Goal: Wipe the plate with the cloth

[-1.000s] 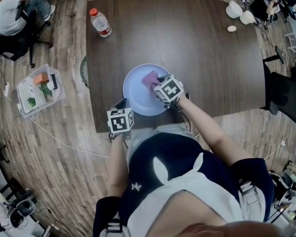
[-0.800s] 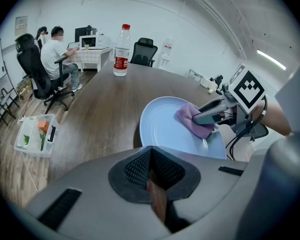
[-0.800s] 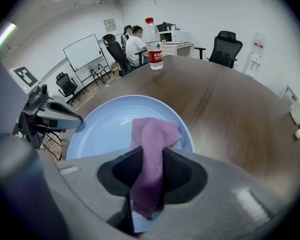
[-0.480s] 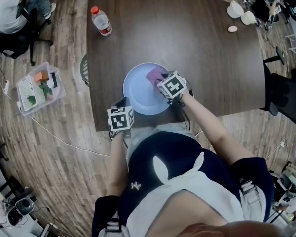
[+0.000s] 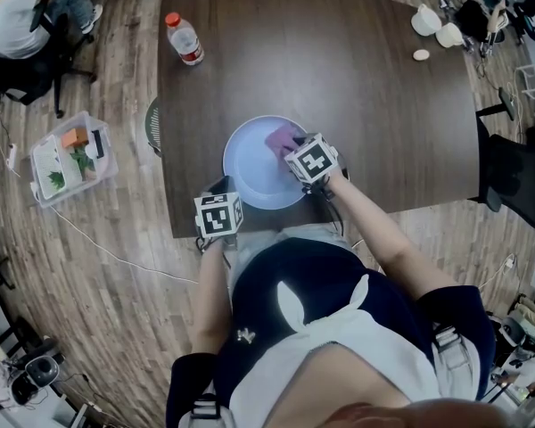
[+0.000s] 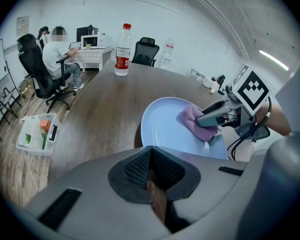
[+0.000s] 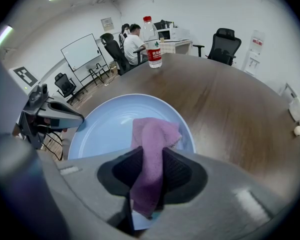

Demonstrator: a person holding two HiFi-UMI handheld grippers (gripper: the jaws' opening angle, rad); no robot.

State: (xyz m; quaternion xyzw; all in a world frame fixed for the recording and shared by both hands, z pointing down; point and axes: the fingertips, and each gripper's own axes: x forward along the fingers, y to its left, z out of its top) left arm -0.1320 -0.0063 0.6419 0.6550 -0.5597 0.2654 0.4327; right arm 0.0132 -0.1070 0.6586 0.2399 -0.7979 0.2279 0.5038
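A light blue plate (image 5: pixel 250 166) lies near the front edge of the dark wooden table (image 5: pixel 357 87). A purple cloth (image 5: pixel 281 137) rests on the plate's right half, and my right gripper (image 5: pixel 291 146) is shut on it. In the right gripper view the cloth (image 7: pixel 152 144) hangs between the pads over the plate (image 7: pixel 107 126). My left gripper (image 5: pixel 221 187) sits at the table's front edge, just short of the plate's near-left rim, shut with nothing in it. In the left gripper view the plate (image 6: pixel 165 129), the cloth (image 6: pixel 192 121) and the right gripper (image 6: pixel 212 118) lie ahead.
A water bottle (image 5: pixel 183 39) stands at the table's far left corner. White cups (image 5: pixel 432 23) sit at the far right corner. On the floor to the left is a clear bin (image 5: pixel 69 160). A black chair (image 5: pixel 517 175) stands at the right, and a seated person (image 5: pixel 13 20) at the far left.
The right gripper has slid the cloth a little to the right across the plate, then drawn back slightly toward me. The left gripper has stayed in place.
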